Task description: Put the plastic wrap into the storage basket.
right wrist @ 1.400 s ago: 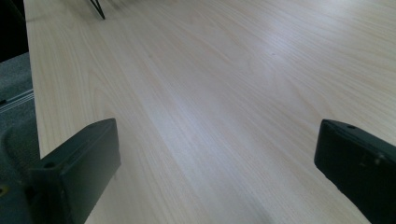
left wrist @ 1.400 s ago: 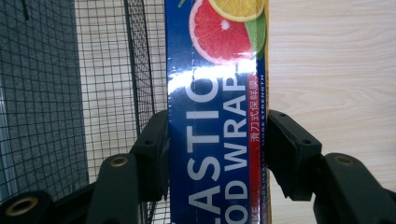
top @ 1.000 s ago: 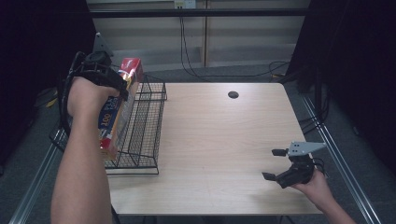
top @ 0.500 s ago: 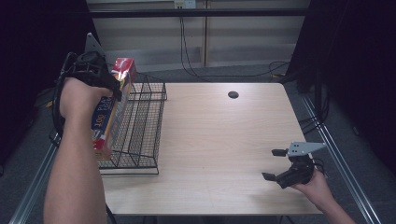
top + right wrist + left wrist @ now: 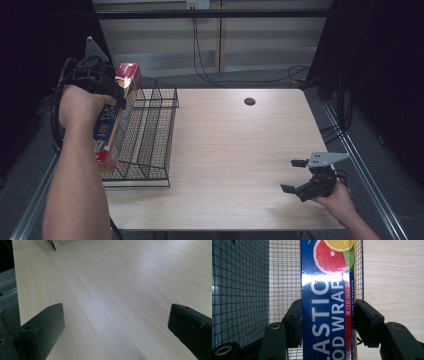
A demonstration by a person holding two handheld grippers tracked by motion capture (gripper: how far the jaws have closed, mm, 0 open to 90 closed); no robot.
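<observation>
1. High view: left gripper (image 5: pixel 117 92) clamped on plastic food wrap box (image 5: pixel 114 122), held tilted over left side of black wire basket (image 5: pixel 150 137); lower end of box at basket's near left edge, not yet set down. Right gripper (image 5: pixel 292 176) spread, empty, resting low on wooden table (image 5: pixel 235 145), well apart from box.
2. Left gripper view: box pinched between both jaws, basket mesh directly beyond and below.
3. Right gripper view: jaws wide apart, bare tabletop between.
4. Judged: pick done; lowering into basket and release left.
</observation>
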